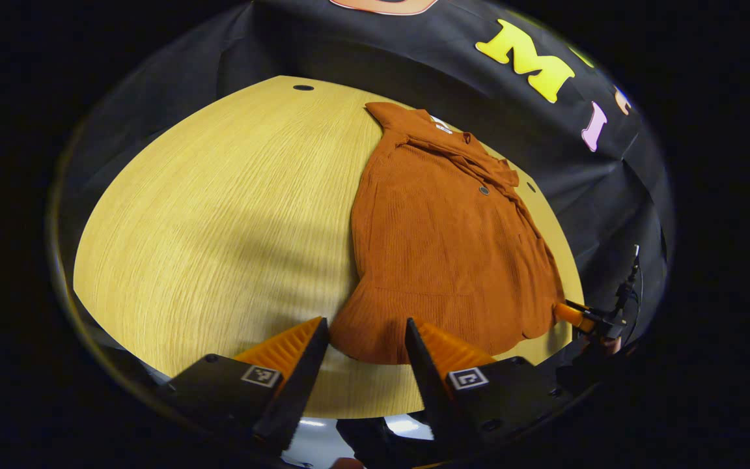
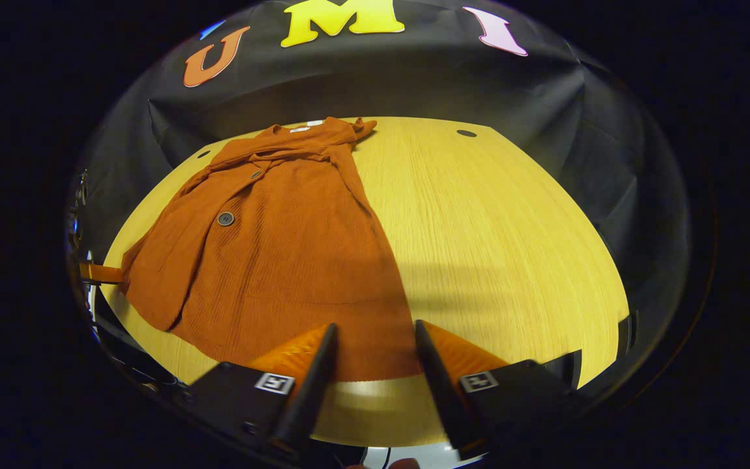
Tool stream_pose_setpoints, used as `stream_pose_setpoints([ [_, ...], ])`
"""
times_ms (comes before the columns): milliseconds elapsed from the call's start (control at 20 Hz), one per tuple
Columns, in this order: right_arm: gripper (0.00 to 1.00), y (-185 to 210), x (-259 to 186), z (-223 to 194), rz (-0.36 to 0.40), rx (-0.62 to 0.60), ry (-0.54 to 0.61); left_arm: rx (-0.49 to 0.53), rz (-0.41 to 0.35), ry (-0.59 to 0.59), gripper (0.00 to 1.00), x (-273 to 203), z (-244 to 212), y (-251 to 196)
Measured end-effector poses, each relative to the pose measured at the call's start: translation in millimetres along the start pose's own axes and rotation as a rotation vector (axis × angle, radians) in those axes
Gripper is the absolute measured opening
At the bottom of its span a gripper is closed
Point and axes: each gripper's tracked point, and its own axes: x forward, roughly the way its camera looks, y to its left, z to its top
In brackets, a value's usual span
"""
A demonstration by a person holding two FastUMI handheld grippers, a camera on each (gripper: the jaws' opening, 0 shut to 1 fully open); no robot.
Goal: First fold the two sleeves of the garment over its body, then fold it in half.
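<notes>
Garment: rust ribbed knit with buttons, flat on the table, collar at the far edge, hem nearest both claws. Both sleeves appear to lie folded in over the body (one runs down the buttoned front); the body is full length, not halved.

Left claw: released, jaws apart, nothing between them. Hovers just short of the hem, at the corner ahead of its fingers, likely lined up to take that corner.

Right claw: released likewise, jaws spread, poised over the hem's other corner.

Judgement: sleeve folds look done; two claws at two hem corners suit carrying the hem up to the collar for the halving.
</notes>
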Motion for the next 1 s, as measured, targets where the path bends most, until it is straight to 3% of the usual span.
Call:
stream_pose_setpoints([
  [50, 0.57, 2, -1, 2, 0.008, -0.003, -0.002, -0.009, -0.027, 0.015, 0.65, 2, -1, -8],
  [100, 0.41, 7, 1, 2, 0.021, -0.002, 0.002, -0.023, -0.041, 0.03, 0.51, 4, -2, -15],
  [150, 0.19, 9, 1, 3, 0.027, -0.005, 0.001, -0.024, -0.027, 0.03, 0.31, 12, 0, -17],
  [200, 0.09, 11, 1, 3, 0.031, -0.012, 0.009, -0.03, -0.037, 0.028, 0.14, 15, 2, -23],
  [350, 0.07, 13, -13, 12, 0.066, 0.071, 0.002, -0.008, -0.098, 0.027, 0.04, 5, 8, -43],
  [750, 0.09, 26, -87, 40, 0.148, 0.213, -0.09, 0.039, -0.163, -0.051, 0.03, -74, 9, -52],
  [900, 0.09, 36, -121, 75, 0.18, 0.229, -0.149, 0.075, -0.177, -0.096, 0.03, -100, 33, -66],
  [950, 0.01, 40, -119, 82, 0.192, 0.23, -0.17, 0.077, -0.178, -0.114, 0.03, -104, 45, -70],
  [1000, 0.0, 41, -119, 103, 0.198, 0.227, -0.198, 0.074, -0.182, -0.139, 0.03, -106, 66, -75],
])
